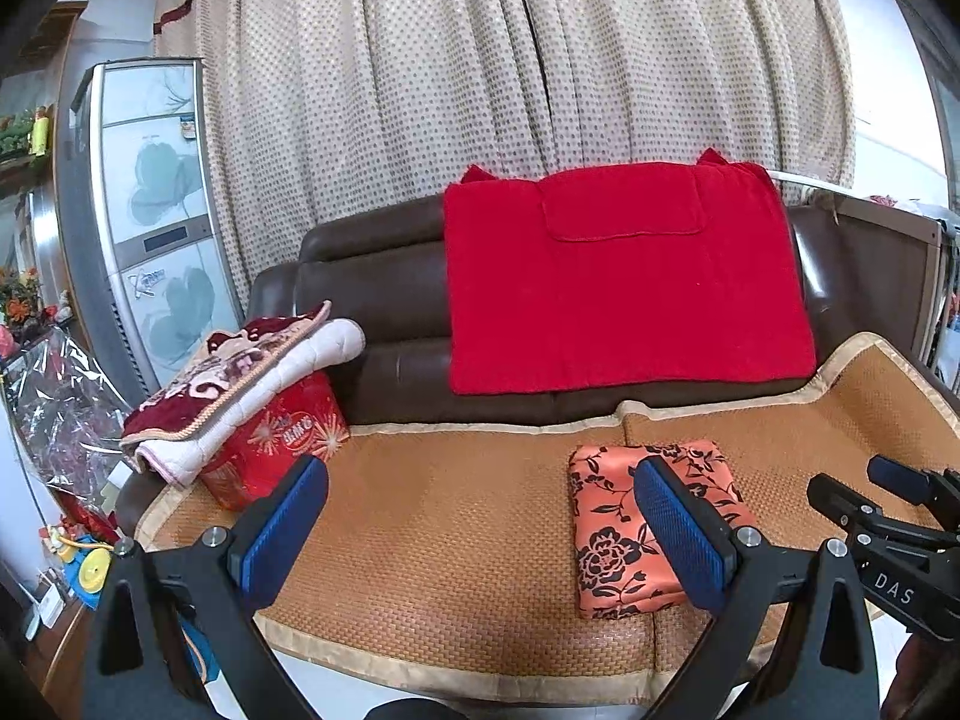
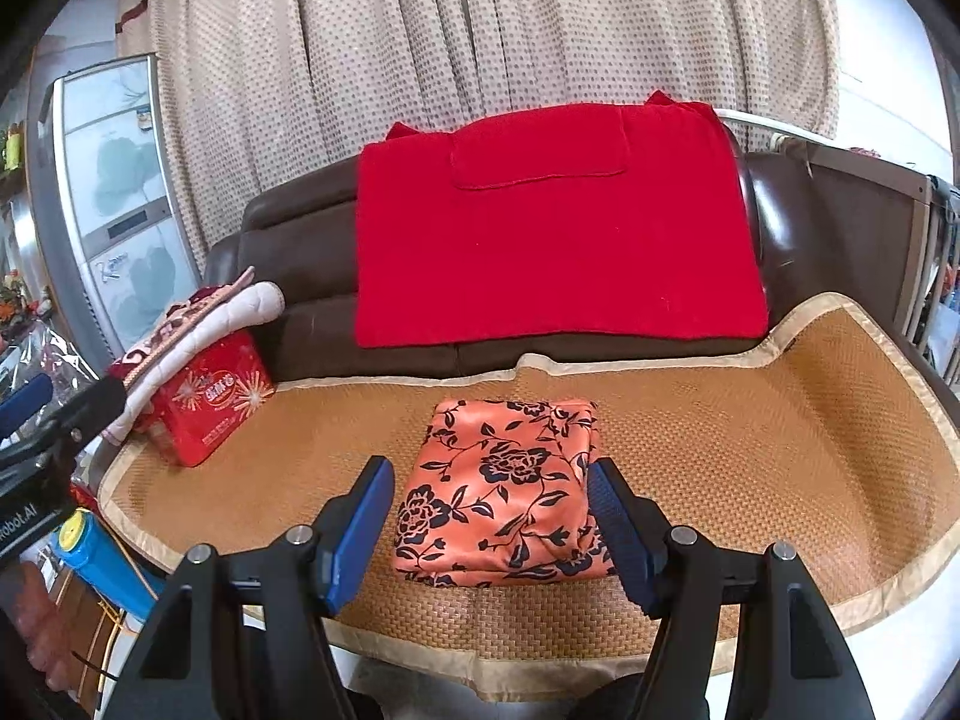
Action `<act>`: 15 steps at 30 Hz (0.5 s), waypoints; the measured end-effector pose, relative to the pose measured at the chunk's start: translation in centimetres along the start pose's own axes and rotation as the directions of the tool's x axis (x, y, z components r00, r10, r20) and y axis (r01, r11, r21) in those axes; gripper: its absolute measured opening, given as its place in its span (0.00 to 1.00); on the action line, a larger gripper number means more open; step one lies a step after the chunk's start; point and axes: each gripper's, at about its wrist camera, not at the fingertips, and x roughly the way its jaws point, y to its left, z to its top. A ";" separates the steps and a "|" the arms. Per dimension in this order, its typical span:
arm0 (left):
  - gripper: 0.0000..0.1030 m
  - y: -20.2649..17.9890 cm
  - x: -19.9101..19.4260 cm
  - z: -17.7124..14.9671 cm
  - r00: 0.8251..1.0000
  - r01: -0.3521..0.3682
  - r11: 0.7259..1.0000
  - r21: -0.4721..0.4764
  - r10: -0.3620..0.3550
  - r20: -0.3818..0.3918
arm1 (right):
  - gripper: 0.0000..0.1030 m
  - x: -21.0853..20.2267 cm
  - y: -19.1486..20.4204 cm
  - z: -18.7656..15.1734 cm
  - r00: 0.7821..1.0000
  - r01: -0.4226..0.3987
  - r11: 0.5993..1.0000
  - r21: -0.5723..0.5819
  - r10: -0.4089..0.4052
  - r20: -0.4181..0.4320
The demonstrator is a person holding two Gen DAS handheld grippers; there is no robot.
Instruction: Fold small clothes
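Cloth (image 2: 501, 489) folded on mat (image 2: 750, 438), ahead between right claw (image 2: 492, 519) pads, untouched. Both claws open, empty, angled down. Left claw (image 1: 480, 525) sits left of cloth; only its view shows right claw's tip.

Brown sofa (image 2: 288, 264) before dotted curtain (image 2: 480, 30)

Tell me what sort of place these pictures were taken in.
Most likely a home living room: a brown leather sofa with a woven rattan seat mat stands before a long beige dotted curtain, with a tall glass-fronted floral cabinet beside it.
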 end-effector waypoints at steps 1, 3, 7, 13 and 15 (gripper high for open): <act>0.99 0.1 0.2 0.0 1.000 0.007 1.000 -0.002 -0.007 -0.001 | 0.68 -0.1 0.1 0.0 1.000 0.009 1.000 -0.002 -0.009 0.002; 0.99 0.4 0.3 -0.1 1.000 0.022 1.000 -0.006 -0.022 -0.002 | 0.68 -0.3 0.4 0.1 1.000 0.022 1.000 -0.005 -0.021 0.006; 0.99 0.8 0.5 -0.2 0.999 0.041 0.999 -0.010 -0.041 0.004 | 0.68 -1.0 1.5 0.1 0.999 0.050 0.999 -0.019 -0.050 0.018; 0.99 1.8 0.6 -0.5 0.998 0.066 0.998 -0.021 -0.066 0.007 | 0.68 -1.8 3.0 0.2 0.996 0.084 0.996 -0.040 -0.083 0.031; 0.99 2.1 0.6 -0.6 0.998 0.070 0.997 -0.028 -0.070 0.005 | 0.68 -2.1 3.3 0.1 0.995 0.091 0.995 -0.045 -0.089 0.033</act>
